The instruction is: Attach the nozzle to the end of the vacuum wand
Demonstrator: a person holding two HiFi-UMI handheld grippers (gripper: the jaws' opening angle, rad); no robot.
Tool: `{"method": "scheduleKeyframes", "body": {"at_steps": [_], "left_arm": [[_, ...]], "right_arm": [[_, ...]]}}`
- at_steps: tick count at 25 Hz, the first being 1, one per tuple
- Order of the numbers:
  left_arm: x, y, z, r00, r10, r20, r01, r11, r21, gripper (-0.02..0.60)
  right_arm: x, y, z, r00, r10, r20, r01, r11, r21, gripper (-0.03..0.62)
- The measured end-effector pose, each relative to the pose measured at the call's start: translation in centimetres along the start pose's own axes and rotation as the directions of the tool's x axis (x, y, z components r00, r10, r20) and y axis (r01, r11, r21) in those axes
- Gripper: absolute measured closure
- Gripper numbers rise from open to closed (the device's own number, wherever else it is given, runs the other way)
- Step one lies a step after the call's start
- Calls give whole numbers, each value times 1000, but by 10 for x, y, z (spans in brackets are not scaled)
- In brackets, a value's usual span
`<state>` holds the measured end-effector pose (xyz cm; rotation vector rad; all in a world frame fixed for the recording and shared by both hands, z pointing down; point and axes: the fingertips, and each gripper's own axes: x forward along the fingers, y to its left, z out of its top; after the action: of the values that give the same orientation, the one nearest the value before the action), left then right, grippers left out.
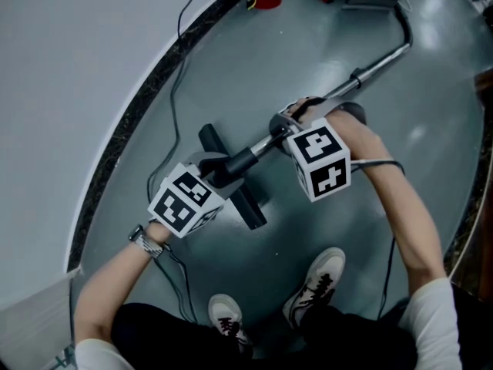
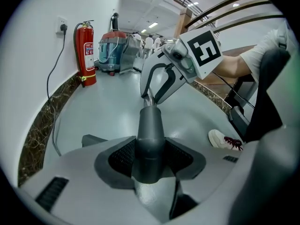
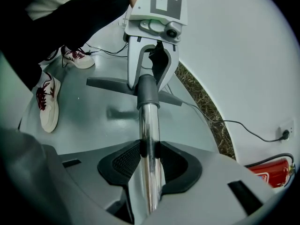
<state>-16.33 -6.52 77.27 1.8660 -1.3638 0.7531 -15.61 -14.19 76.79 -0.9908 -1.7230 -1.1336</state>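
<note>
The job looks almost done, or just done. The long wand (image 1: 377, 65) reaches down from the far side of the floor (image 1: 347, 230), and its tip is inside the neck of the nozzle (image 1: 250, 206). I think one more firm push or a small twist may be needed, as I cannot tell if it has clicked in. The nozzle is low over the floor near its left edge, just in front of the person's shoes; I cannot tell if it touches the floor. The floor is smooth, grey and a bit shiny. The wand is a thin, round metal pipe, bright like a mirror. The nozzle is dark plastic, shaped like a T: a long flat bar with a round, dull grey neck. The right gripper (image 1: 286, 123) squeezes the wand with its bumpy black pads (image 3: 123, 162). The left gripper (image 1: 216, 169) squeezes the nozzle's neck the same way.
</note>
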Motion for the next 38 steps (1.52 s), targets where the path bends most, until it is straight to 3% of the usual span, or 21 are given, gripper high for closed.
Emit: {"method": "scheduleKeyframes", "body": {"at_steps": [15,26,32,38], "left_arm": [[0,1,2,1000,17,-6,-17,1000,21,393],[3,-2,0,998,-67,-14,66,997,-34,393],[4,1,1,998,24,-57,-20,997,77,393],[10,-1,-1,988,111,-105,-89,977,191,393]], "right_arm": [[2,2,1,1000,-11,6,11,1000,-5,451],[4,4,3,1000,-11,0,11,1000,-11,451],[6,4,2,1000,-8,-8,8,1000,-16,451],[13,6,1,1000,3,-15,-4,1000,-19,453]]}}
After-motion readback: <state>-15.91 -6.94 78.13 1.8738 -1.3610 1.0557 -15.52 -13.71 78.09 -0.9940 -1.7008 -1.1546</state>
